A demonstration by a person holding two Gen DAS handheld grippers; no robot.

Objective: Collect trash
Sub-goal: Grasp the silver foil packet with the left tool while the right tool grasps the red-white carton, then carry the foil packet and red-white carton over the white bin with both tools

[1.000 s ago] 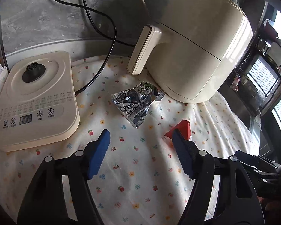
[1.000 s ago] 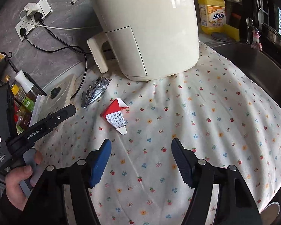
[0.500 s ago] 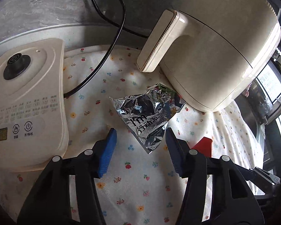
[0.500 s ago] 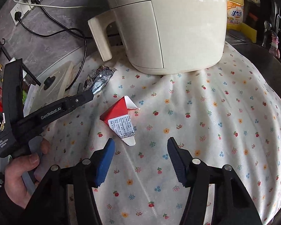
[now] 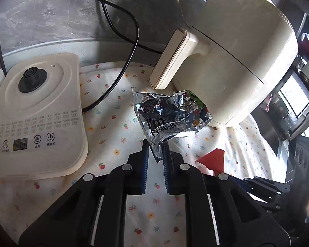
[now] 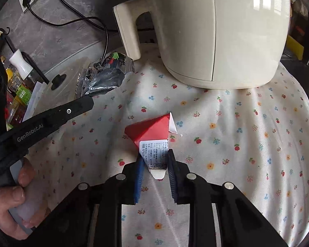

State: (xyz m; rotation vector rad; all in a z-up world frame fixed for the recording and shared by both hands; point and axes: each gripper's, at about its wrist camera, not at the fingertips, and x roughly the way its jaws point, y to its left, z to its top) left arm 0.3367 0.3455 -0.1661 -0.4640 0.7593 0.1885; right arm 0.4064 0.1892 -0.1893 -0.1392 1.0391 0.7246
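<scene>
Left gripper (image 5: 155, 151) jaws are closing, pinching the foil wrapper (image 5: 171, 117) corner between them; right gripper (image 6: 154, 161) jaws are closing on the red carton (image 6: 152, 138).

Both wrist views look steeply down, close over the floral cloth (image 5: 117, 127) — sharing the cream appliance (image 6: 216, 41)

The air fryer (image 5: 237, 61) stands on the tablecloth (image 5: 117, 135) at the rear. The foil wrapper (image 5: 171, 117) lies against its base, below the handle. The kettle base (image 5: 35, 113) sits left of the wrapper. The folded carton (image 6: 154, 138) lies in front of the fryer, right of the wrapper.
</scene>
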